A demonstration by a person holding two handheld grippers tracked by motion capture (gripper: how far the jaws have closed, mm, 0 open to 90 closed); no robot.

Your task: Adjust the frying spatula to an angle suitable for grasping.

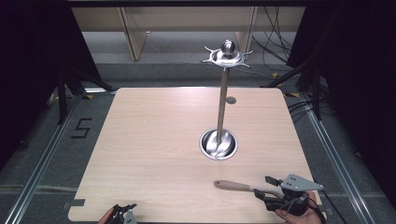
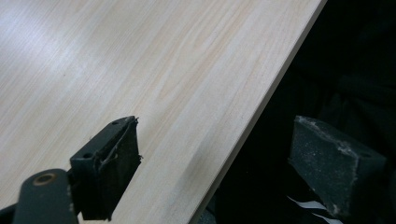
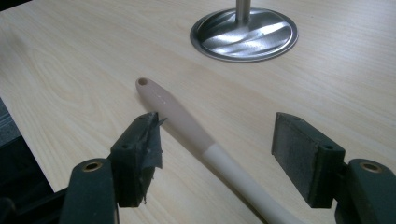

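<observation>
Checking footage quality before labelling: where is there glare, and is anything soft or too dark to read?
High view: the table is evenly lit, the surroundings nearly black, the stand's base carrying bright streaks. Right gripper view: glare streaks on that base, a small highlight on the handle, both sharp. Left gripper view: a pale sheen at the table's upper left; beyond its edge, too dark to read.

The table (image 1: 154, 140) is pale beige wood with fine, slightly darker grain streaks, and its edge band is the same light tone. Near the table's right edge rises a shiny silver steel stand (image 1: 223, 100), its round base (image 3: 244, 34) mirror-bright with dark and white reflections, while toward the front right corner lies a utensil handle (image 3: 187, 123), dusty pink-beige at its holed end and cream-white further along. Both the right gripper (image 3: 219, 144) and left gripper (image 2: 224, 158) are black with dark grey, speckled pads.
</observation>
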